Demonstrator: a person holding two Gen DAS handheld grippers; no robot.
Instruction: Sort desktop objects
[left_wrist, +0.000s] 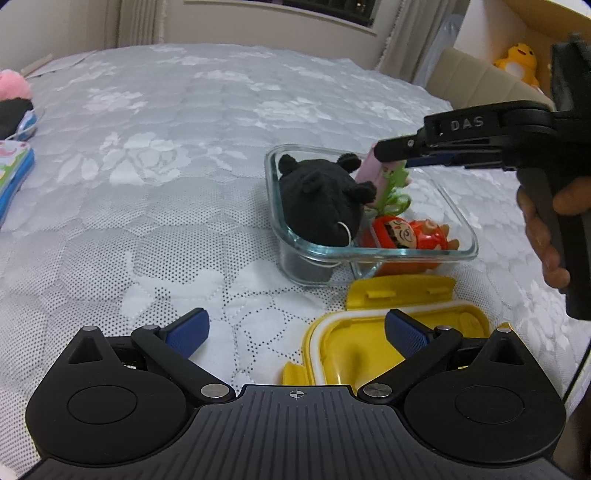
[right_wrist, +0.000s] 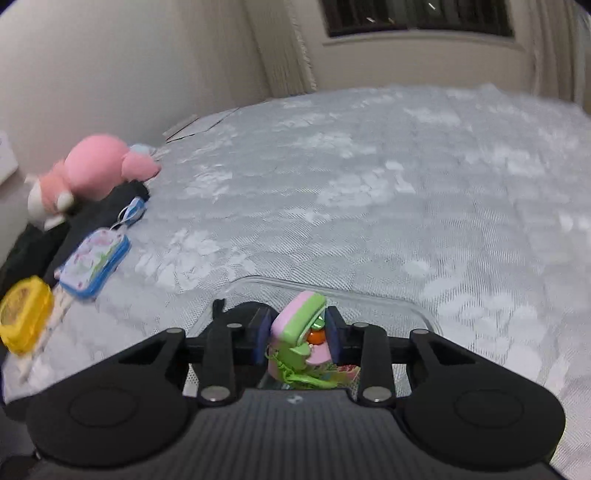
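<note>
A clear glass container (left_wrist: 458, 254) on the white patterned cloth holds a black plush toy (left_wrist: 317, 199) and an orange figurine (left_wrist: 406, 234). My right gripper (left_wrist: 391, 164) is shut on a pink and green toy (left_wrist: 373, 173) and holds it over the container's far side. In the right wrist view the toy (right_wrist: 299, 325) sits between the blue pads, gripper (right_wrist: 298, 332), with the container rim (right_wrist: 424, 306) below. My left gripper (left_wrist: 295, 332) is open and empty, just above the yellow lid (left_wrist: 354, 343) in front of the container.
At the left edge lie a pink plush (right_wrist: 99, 166), a blue-edged pouch (right_wrist: 94, 264), a yellow round object (right_wrist: 24, 314) and dark cloth (right_wrist: 92, 214). A yellow duck plush (left_wrist: 519, 59) sits on a shelf at right.
</note>
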